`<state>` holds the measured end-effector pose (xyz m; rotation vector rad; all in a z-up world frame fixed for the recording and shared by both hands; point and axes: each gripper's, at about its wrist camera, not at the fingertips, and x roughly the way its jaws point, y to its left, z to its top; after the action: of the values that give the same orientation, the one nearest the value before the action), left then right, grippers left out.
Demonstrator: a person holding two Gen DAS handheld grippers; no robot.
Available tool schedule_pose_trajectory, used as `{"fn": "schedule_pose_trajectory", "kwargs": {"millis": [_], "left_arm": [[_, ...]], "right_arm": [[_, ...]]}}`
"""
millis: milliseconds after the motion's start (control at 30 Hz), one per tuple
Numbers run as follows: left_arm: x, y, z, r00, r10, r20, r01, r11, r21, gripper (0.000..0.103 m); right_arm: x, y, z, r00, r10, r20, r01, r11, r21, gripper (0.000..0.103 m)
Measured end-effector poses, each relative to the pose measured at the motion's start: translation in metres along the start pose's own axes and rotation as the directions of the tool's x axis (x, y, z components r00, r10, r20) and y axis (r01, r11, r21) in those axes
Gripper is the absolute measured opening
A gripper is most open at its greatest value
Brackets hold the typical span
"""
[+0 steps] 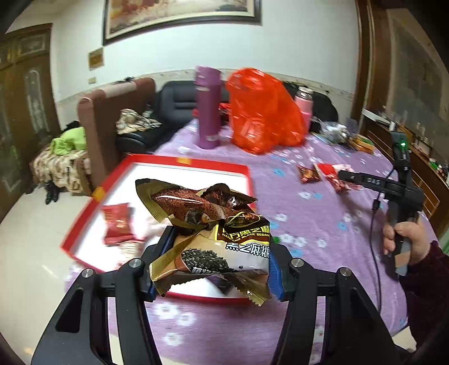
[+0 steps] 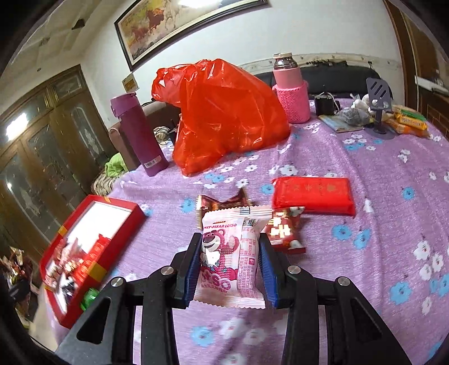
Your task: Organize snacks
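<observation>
The left gripper (image 1: 213, 261) clamps a bundle of brown-and-gold foil sesame packets (image 1: 213, 224) above the red-rimmed white tray (image 1: 196, 164) just beyond; releasing comes next. The right gripper (image 2: 228, 269) pinches a pink bear-printed wrapper (image 2: 227, 258), loose sweets (image 2: 283, 233) lying beyond its jaws.

A home living room. Beyond the tabletop (image 2: 364, 174), spread with a purple flowered cloth, stands a black leather sofa (image 1: 168, 112) below a large framed painting (image 2: 179, 25) on the white wall. A dark carved wooden cabinet (image 2: 47, 140) with glass doors rises far left of the hand-held gripper.
</observation>
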<state>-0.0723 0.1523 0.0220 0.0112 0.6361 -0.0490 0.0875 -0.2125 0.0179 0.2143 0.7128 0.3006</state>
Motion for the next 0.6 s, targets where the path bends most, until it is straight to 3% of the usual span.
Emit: {"fn": "schedule_pose_trajectory", "kwargs": {"millis": [133, 267, 333, 467, 533, 600], "left_arm": [[-0.014, 0.019, 0.0, 0.997, 0.063, 0.039, -0.062, 0.998, -0.019, 0.056], [-0.022, 0.038, -0.003, 0.992, 0.121, 0.045, -0.119, 0.991, -0.057, 0.056], [-0.024, 0.045, -0.005, 0.987, 0.159, 0.037, -0.157, 0.985, -0.071, 0.056], [-0.029, 0.057, -0.005, 0.974, 0.227, 0.023, -0.224, 0.97, -0.093, 0.056], [-0.028, 0.061, -0.002, 0.963, 0.268, 0.016, -0.265, 0.959, -0.1, 0.056], [-0.025, 0.062, 0.002, 0.958, 0.285, 0.01, -0.282, 0.952, -0.115, 0.056]], "right_arm": [[0.002, 0.043, 0.016, 0.998, 0.065, 0.004, -0.065, 0.998, -0.022, 0.039], [0.015, 0.117, 0.036, 0.978, 0.21, 0.013, -0.209, 0.975, -0.08, 0.039], [0.021, 0.156, 0.043, 0.946, 0.325, 0.021, -0.322, 0.944, -0.072, 0.039], [0.024, 0.217, 0.04, 0.854, 0.519, 0.04, -0.517, 0.854, -0.054, 0.039], [0.025, 0.229, 0.029, 0.833, 0.551, 0.045, -0.547, 0.833, -0.081, 0.039], [0.029, 0.229, 0.021, 0.833, 0.552, 0.032, -0.547, 0.831, -0.096, 0.039]]}}
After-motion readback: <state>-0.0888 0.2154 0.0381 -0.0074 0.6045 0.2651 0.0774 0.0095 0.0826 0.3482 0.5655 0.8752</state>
